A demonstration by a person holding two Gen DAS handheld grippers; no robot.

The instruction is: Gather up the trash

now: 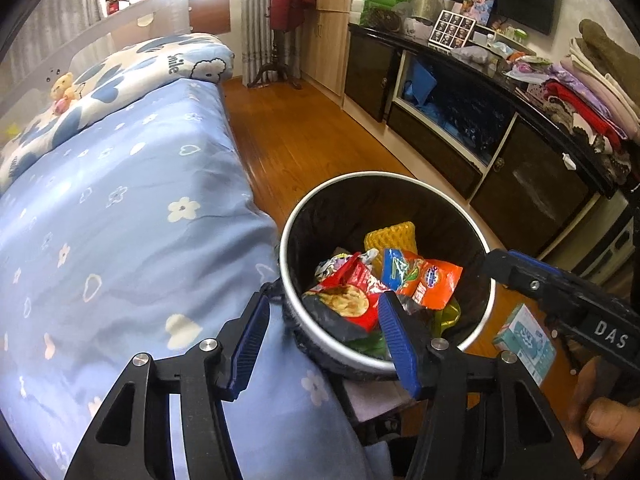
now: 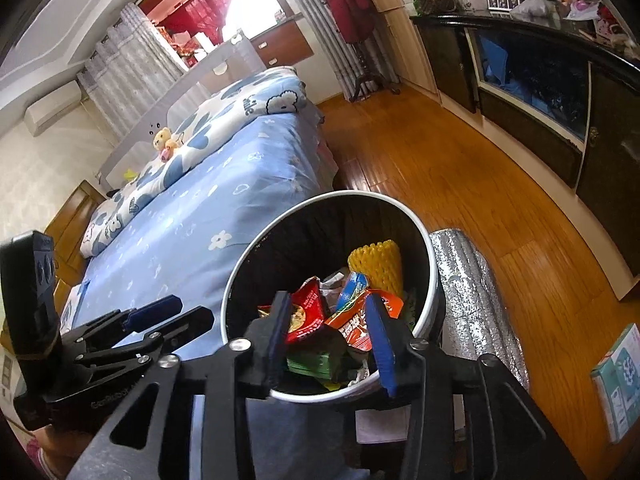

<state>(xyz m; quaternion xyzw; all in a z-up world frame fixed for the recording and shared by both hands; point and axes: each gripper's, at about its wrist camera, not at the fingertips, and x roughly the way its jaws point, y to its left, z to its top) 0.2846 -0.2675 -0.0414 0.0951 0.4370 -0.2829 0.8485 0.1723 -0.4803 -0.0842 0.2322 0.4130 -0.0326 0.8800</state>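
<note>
A round trash bin (image 1: 384, 175) with a white rim and black liner stands beside the bed, holding a red snack packet (image 1: 360, 284), an orange packet (image 1: 432, 280), a yellow foam net (image 1: 394, 236) and green wrappers. My left gripper (image 1: 324, 300) is open, its fingers straddling the bin's near-left rim with nothing gripped. The right gripper (image 2: 328, 300) hangs open over the bin (image 2: 352, 193); the red packet (image 2: 308, 312) and orange packet (image 2: 352, 324) lie loose below its fingers. Each gripper shows in the other's view: the right gripper (image 1: 520, 272) and the left gripper (image 2: 160, 312).
A bed with a blue flowered sheet (image 1: 120, 220) borders the bin on the left. Wooden floor (image 1: 304, 136) runs to a dark cabinet (image 1: 500, 152) loaded with clutter. A silver foil roll (image 2: 472, 292) and a tissue box (image 2: 618, 376) lie right of the bin.
</note>
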